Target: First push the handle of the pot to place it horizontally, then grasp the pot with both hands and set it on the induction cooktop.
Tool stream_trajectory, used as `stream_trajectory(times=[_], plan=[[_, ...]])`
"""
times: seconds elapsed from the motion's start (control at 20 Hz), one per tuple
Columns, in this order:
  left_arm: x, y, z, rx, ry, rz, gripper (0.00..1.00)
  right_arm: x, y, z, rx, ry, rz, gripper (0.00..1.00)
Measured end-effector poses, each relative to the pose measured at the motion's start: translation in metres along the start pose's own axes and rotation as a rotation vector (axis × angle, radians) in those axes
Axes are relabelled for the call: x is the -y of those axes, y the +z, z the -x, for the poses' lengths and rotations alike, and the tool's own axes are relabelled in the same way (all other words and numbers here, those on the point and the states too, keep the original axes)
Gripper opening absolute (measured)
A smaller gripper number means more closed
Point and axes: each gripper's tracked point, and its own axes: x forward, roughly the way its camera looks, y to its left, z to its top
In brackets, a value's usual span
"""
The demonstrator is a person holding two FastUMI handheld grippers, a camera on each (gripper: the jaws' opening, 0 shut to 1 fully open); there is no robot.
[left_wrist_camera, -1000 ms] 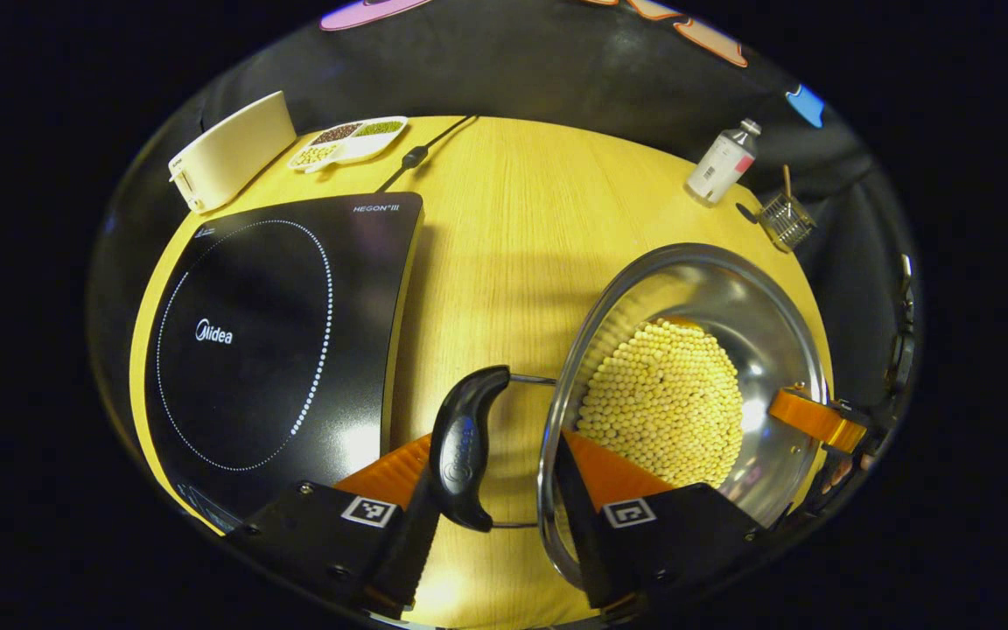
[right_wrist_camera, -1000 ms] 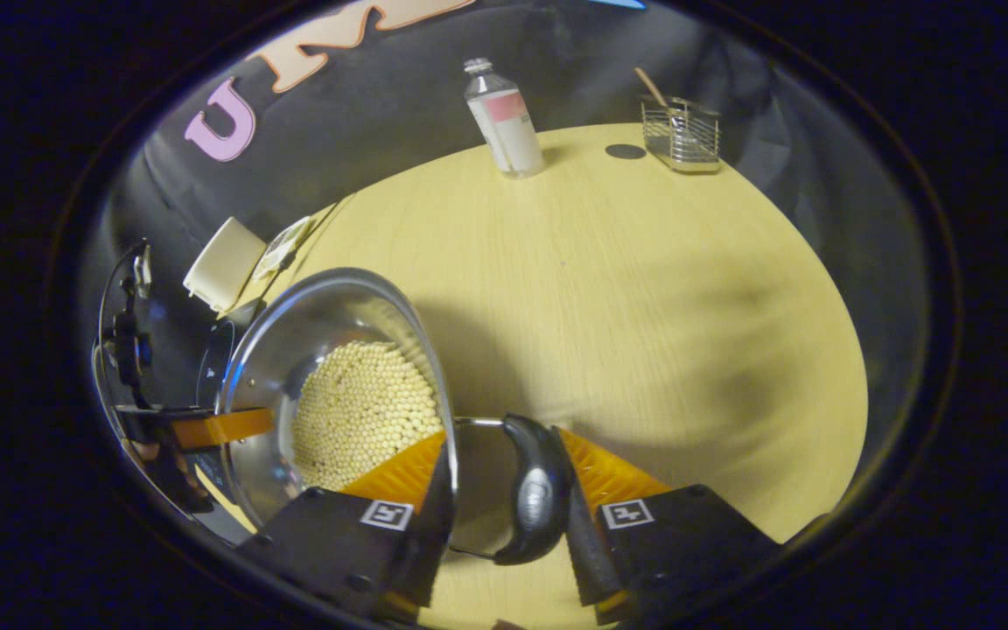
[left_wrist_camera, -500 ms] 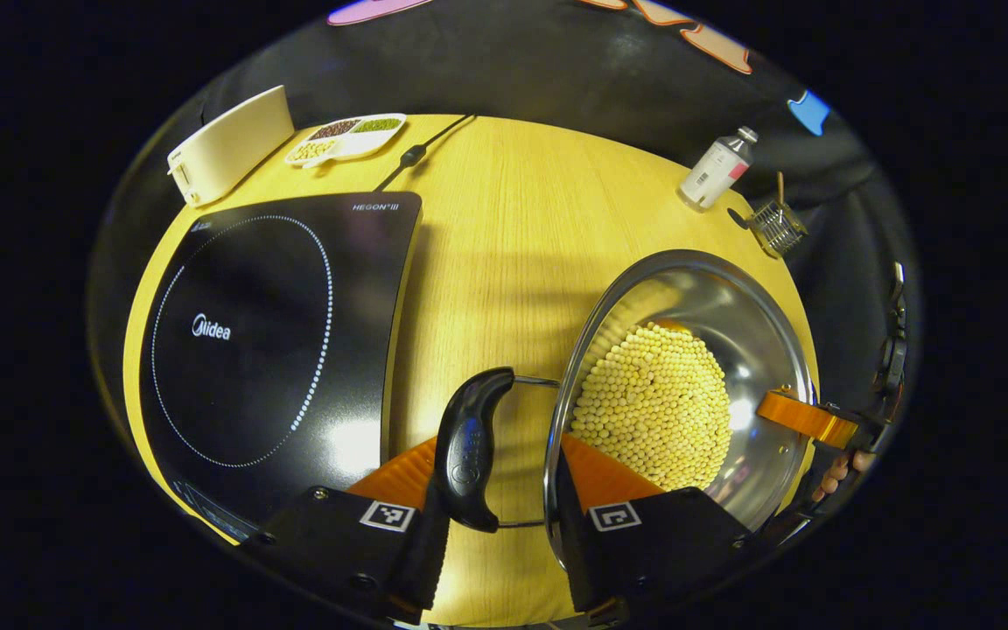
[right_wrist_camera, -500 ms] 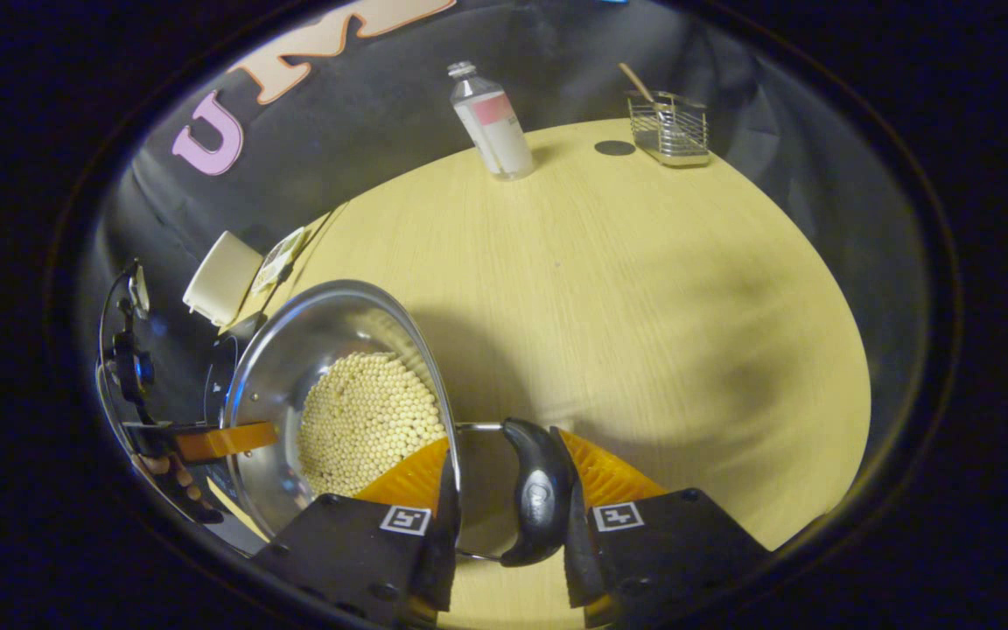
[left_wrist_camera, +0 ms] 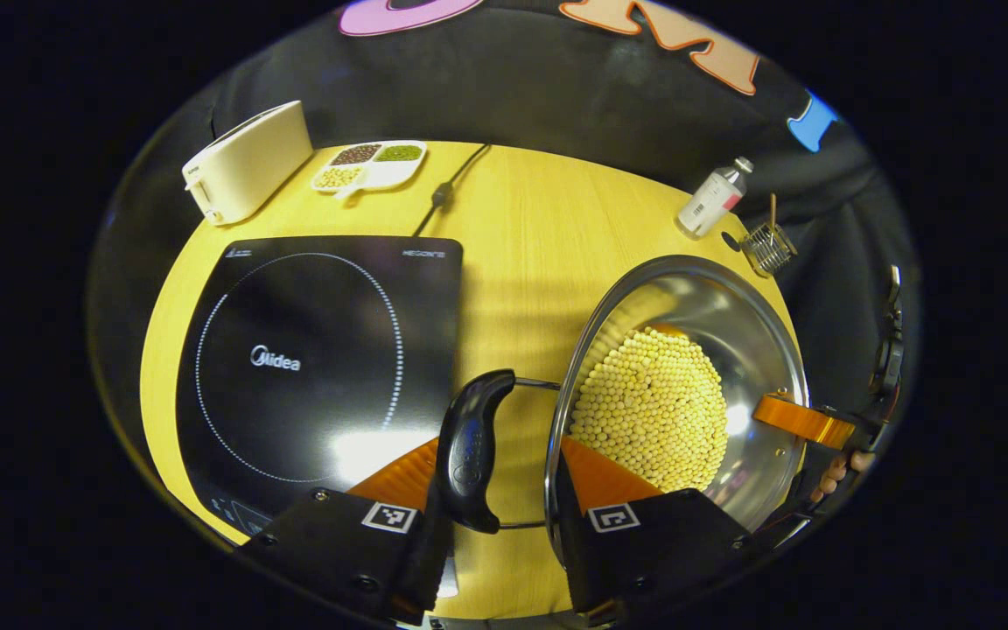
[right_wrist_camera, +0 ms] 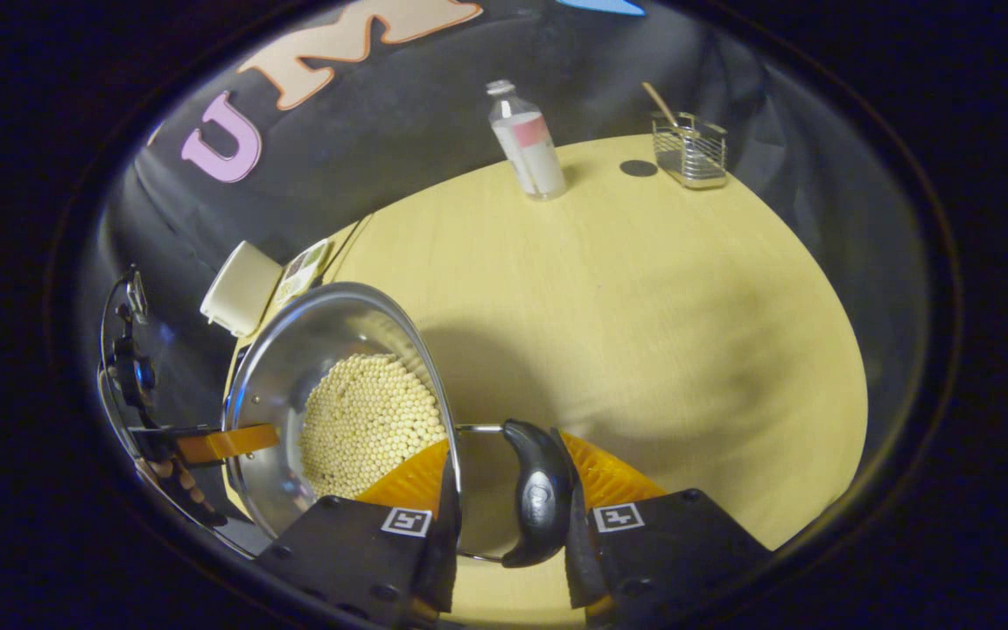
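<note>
1. Pot (left_wrist_camera: 696, 385), steel, part full of pale beans (left_wrist_camera: 653, 407), has a black side handle at each end; it sits between the two grippers, above the table (left_wrist_camera: 521, 236).
2. Left gripper (left_wrist_camera: 491, 490): fingers narrow, one outside the left handle (left_wrist_camera: 469, 451), the other at the pot's rim. The handle sits in the gap; whether both press it, cannot tell.
3. Right gripper (right_wrist_camera: 504, 516): same hold on the right handle (right_wrist_camera: 539, 490), one finger at the rim, the other just beside the handle's outer face.
4. Cooktop (left_wrist_camera: 311, 367) lies left of the left fingers, just beside the handle, bare.
5. Beyond the cooktop: toaster (left_wrist_camera: 246, 162), divided dish (left_wrist_camera: 368, 164), cord (left_wrist_camera: 447, 188).
6. Far ahead of the right fingers: bottle (right_wrist_camera: 528, 144), wire basket (right_wrist_camera: 689, 150).
</note>
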Motion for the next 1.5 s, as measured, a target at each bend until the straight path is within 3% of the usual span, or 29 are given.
stream_trajectory(times=[0.05, 0.15, 0.2, 0.25, 0.3, 0.4, 0.45, 0.85, 1.1, 1.15, 1.2, 1.25, 1.35, 1.4, 1.45, 1.5], plan=[[-0.008, 0.0, 0.004, 0.001, 0.003, 0.009, 0.59, -0.009, -0.001, 0.0, -0.003, 0.003, 0.006, 0.45], [-0.025, 0.0, 0.013, 0.005, 0.008, 0.023, 0.57, -0.028, -0.003, -0.001, -0.009, 0.011, 0.019, 0.45], [-0.035, 0.001, 0.016, 0.01, 0.011, 0.029, 0.57, -0.039, -0.005, -0.001, -0.01, 0.016, 0.025, 0.52], [-0.045, 0.002, 0.021, 0.016, 0.014, 0.034, 0.57, -0.05, -0.006, -0.003, -0.013, 0.021, 0.03, 0.52], [-0.055, 0.004, 0.024, 0.021, 0.017, 0.039, 0.57, -0.062, -0.008, -0.004, -0.017, 0.025, 0.034, 0.45], [-0.079, 0.007, 0.031, 0.027, 0.022, 0.048, 0.57, -0.087, -0.011, -0.007, -0.023, 0.031, 0.043, 0.45], [-0.091, 0.009, 0.034, 0.031, 0.023, 0.055, 0.57, -0.1, -0.011, -0.01, -0.024, 0.034, 0.051, 0.52], [-0.178, 0.017, 0.041, 0.046, 0.009, 0.08, 0.57, -0.189, -0.025, -0.03, -0.02, 0.02, 0.088, 0.52], [-0.223, 0.025, 0.04, 0.054, 0.001, 0.065, 0.58, -0.231, -0.036, -0.043, -0.023, 0.004, 0.085, 0.52], [-0.229, 0.027, 0.039, 0.056, 0.0, 0.062, 0.58, -0.238, -0.038, -0.046, -0.025, 0.001, 0.086, 0.45], [-0.235, 0.029, 0.039, 0.057, -0.002, 0.059, 0.56, -0.245, -0.04, -0.048, -0.026, -0.003, 0.085, 0.45], [-0.241, 0.03, 0.039, 0.056, -0.005, 0.056, 0.56, -0.251, -0.04, -0.05, -0.03, -0.006, 0.084, 0.52], [-0.253, 0.037, 0.038, 0.073, -0.007, 0.039, 0.57, -0.263, -0.04, -0.055, -0.03, -0.009, 0.081, 0.52], [-0.258, 0.04, 0.038, 0.075, -0.009, 0.032, 0.56, -0.267, -0.039, -0.057, -0.029, -0.012, 0.078, 0.45], [-0.261, 0.042, 0.038, 0.082, -0.011, 0.03, 0.57, -0.272, -0.038, -0.059, -0.028, -0.014, 0.076, 0.45], [-0.265, 0.043, 0.039, 0.084, -0.014, 0.029, 0.55, -0.276, -0.037, -0.061, -0.025, -0.015, 0.074, 0.52]])
